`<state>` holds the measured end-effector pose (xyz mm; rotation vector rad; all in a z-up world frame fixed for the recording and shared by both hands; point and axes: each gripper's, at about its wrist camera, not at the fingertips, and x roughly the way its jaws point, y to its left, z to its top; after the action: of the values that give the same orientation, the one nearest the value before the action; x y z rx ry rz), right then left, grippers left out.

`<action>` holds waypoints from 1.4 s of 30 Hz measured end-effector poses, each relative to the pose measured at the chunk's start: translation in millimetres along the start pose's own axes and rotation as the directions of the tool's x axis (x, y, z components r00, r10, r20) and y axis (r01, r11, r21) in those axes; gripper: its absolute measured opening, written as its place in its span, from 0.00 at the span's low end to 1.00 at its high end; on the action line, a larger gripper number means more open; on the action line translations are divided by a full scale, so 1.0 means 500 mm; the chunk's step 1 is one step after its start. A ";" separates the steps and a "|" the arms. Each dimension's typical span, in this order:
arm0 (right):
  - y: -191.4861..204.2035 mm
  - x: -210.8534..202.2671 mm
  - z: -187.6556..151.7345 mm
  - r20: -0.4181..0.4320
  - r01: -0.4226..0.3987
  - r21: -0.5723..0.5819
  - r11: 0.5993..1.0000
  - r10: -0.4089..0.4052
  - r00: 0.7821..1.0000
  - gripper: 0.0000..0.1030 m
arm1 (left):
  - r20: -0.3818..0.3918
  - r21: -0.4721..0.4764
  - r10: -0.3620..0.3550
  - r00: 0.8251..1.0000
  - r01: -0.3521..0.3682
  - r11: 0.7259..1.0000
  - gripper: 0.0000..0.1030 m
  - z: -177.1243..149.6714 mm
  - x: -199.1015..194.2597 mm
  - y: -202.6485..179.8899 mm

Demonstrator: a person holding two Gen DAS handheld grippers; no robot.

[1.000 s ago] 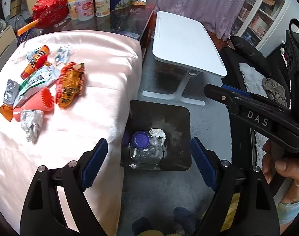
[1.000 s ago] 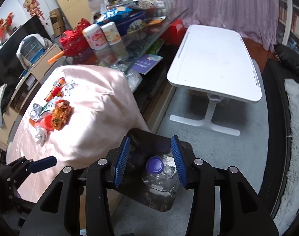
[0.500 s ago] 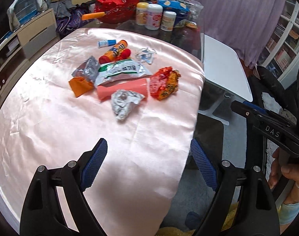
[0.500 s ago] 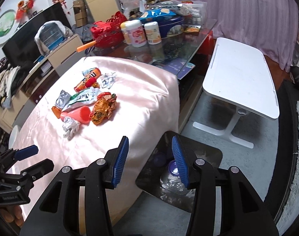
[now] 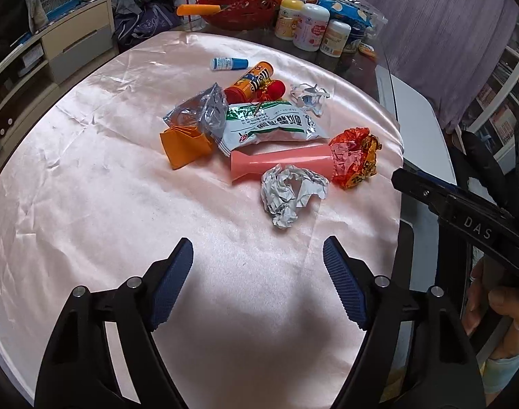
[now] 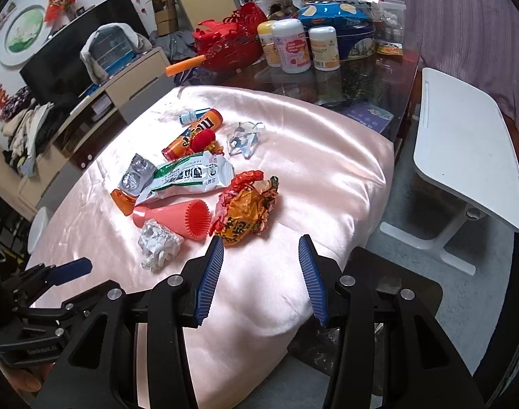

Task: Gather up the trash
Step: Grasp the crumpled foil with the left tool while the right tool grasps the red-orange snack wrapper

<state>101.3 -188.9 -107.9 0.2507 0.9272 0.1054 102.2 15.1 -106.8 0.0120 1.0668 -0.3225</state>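
Hovering over the near part of a pink satin tablecloth, the left gripper holds its blue-padded fingers wide apart and empty. To its right, the right gripper hangs above the cloth's right edge, fingers likewise apart with nothing between them, a dark bin showing on the floor just beyond.

Nearest the left gripper lies a crumpled foil ball, touching a pink plastic cone. An orange-red wrapper sits at the cone's wide end, near the right edge. Behind the cone rest a white-and-green packet, a silver blister pack and an orange paper piece.

Farther back are an orange tube, a clear crumpled wrapper and a small blue-capped bottle. Jars and a red basket stand past the cloth's far edge.
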 end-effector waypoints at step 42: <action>-0.004 -0.039 0.010 0.050 -0.001 -0.010 1.000 0.001 0.999 0.40 | 0.034 0.080 -0.075 0.997 0.072 0.994 0.16 0.005 -0.008 -0.085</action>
<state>93.7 -195.5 -90.6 0.2433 0.8769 0.1047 91.3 -24.8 -95.8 0.0370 1.0192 -0.4299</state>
